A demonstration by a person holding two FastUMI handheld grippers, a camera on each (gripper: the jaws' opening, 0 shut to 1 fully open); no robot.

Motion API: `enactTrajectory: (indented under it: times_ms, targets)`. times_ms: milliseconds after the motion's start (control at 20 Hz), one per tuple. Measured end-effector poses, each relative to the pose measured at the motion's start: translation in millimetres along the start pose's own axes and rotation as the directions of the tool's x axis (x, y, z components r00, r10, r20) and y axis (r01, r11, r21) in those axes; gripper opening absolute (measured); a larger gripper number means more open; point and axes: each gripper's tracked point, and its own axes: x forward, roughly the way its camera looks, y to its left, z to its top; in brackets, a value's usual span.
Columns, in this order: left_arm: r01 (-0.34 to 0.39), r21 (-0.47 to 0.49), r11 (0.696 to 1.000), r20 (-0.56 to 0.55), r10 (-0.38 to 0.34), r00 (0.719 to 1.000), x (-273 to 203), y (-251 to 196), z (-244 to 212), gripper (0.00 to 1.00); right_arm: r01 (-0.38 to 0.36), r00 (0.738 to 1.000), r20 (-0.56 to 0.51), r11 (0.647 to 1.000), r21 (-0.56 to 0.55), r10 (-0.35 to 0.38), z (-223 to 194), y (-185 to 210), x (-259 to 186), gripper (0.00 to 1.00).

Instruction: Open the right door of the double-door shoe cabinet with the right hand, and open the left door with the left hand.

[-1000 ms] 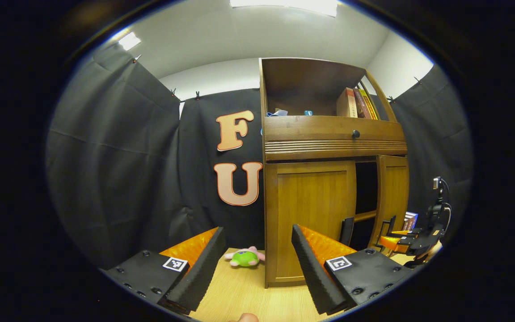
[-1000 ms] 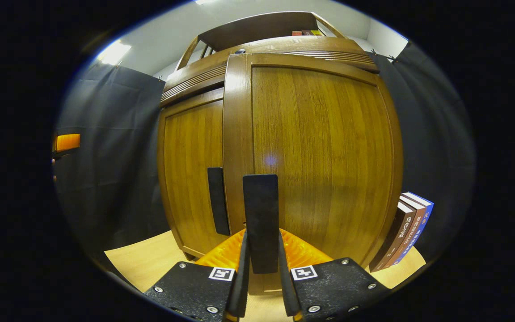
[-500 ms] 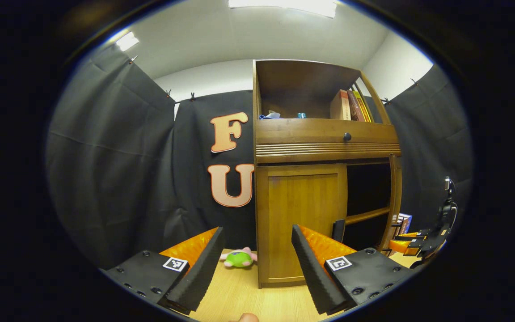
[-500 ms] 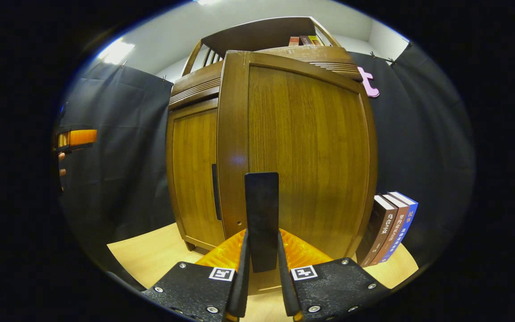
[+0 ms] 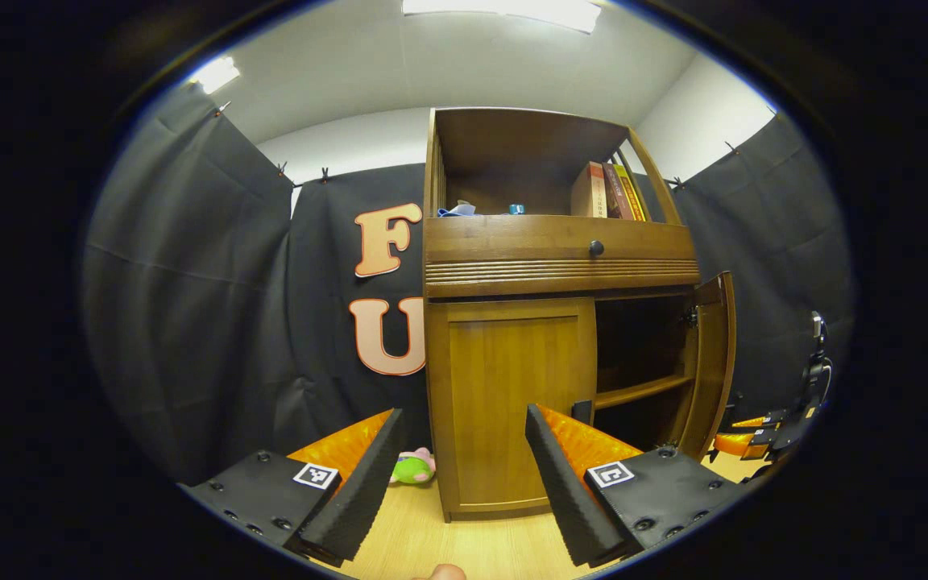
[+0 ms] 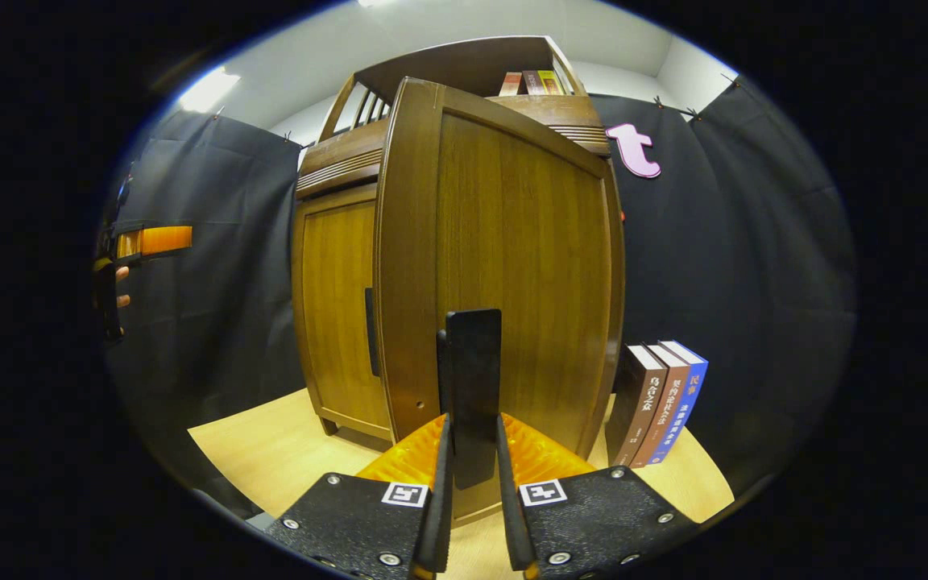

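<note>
Left gripper [image 5: 460,475]: jaws wide apart, nothing between, held short of shoe cabinet [image 5: 561,258]. Left door [image 5: 512,399] flush closed. Right door [image 5: 714,362] swung out, dark interior and one shelf [image 5: 641,391] exposed. Right gripper [image 5: 762,431] at far right, beside open door's outer edge. Books [image 5: 609,192] upright in top compartment. Green plush toy [image 5: 412,467] on table [image 5: 464,548], left of cabinet base.

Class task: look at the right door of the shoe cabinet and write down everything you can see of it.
The right door is a tall framed panel of glossy brown wood with vertical grain. It stands swung well open on its outer-edge hinges, upright, exposing a dark interior with a shelf in the left gripper view. A flat black handle stands up along its free edge, and the right gripper has its jaws clamped on that handle. Three books stand on the table beside its hinged edge; contact cannot be told.
</note>
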Motion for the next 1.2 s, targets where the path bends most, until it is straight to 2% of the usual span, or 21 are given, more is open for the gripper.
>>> enactTrajectory:
  times_ms: [50,100,150,250,300,350,500,550,600,650,700,750,800,1050,1200]
  targets:
    - [0.008,0.000,1.000,0.000,-0.008,1.000,1,-2,0,0.95,0.012,1.000,-0.003,1.000,0.002,-0.012,0,-4,-4,0.27]
    - [0.015,0.001,1.000,-0.003,-0.015,1.000,2,-3,0,0.95,0.025,1.000,-0.005,1.000,0.002,-0.025,0,-9,-9,0.34]
    - [0.022,0.003,1.000,-0.006,-0.022,1.000,2,-4,-1,0.95,0.041,0.999,-0.007,0.999,-0.003,-0.041,0,-14,-14,0.23]
    - [0.029,0.004,1.000,-0.012,-0.029,1.000,-3,-15,-5,0.95,0.073,0.997,-0.009,0.997,-0.018,-0.073,-2,-27,-24,0.19]
    - [0.033,0.001,0.999,-0.014,-0.033,0.999,-3,-18,-5,0.95,0.089,0.996,-0.010,0.996,-0.021,-0.089,-1,-32,-29,0.10]
    - [0.034,-0.003,0.999,-0.018,-0.034,0.999,-3,-20,-4,0.95,0.105,0.994,-0.012,0.994,-0.024,-0.105,-1,-38,-33,0.16]
    - [0.045,-0.015,0.999,-0.024,-0.045,0.999,-2,-28,-6,0.95,0.158,0.987,-0.014,0.987,-0.030,-0.159,-1,-59,-46,0.12]
    - [0.050,-0.014,0.999,-0.024,-0.051,0.998,-1,-29,-5,0.95,0.179,0.984,-0.014,0.983,-0.039,-0.180,-2,-66,-50,0.20]
    - [0.050,-0.010,0.999,-0.024,-0.050,0.998,0,-31,-5,0.95,0.197,0.980,-0.013,0.979,-0.053,-0.197,-2,-72,-52,0.09]
    - [0.045,-0.006,0.999,-0.024,-0.046,0.999,0,-30,-5,0.95,0.210,0.977,-0.010,0.976,-0.062,-0.211,-1,-79,-55,0.18]
    - [0.043,-0.003,0.999,-0.023,-0.043,0.999,1,-31,-5,0.95,0.219,0.975,-0.010,0.974,-0.059,-0.220,0,-85,-57,0.07]
    - [0.039,-0.001,0.999,-0.023,-0.039,0.999,2,-32,-5,0.95,0.226,0.974,-0.011,0.973,-0.053,-0.227,0,-91,-59,0.17]
    - [0.040,0.000,0.999,-0.025,-0.040,0.999,2,-33,-4,0.97,0.235,0.972,-0.011,0.971,-0.048,-0.235,0,-98,-62,0.06]
    - [0.061,0.007,0.998,-0.029,-0.061,0.998,4,-44,-4,0.95,0.284,0.959,-0.004,0.959,-0.022,-0.284,0,-139,-71,0.03]
    - [0.064,0.011,0.998,-0.032,-0.063,0.997,5,-48,-5,0.95,0.270,0.963,-0.008,0.963,0.016,-0.269,0,-149,-73,0.02]
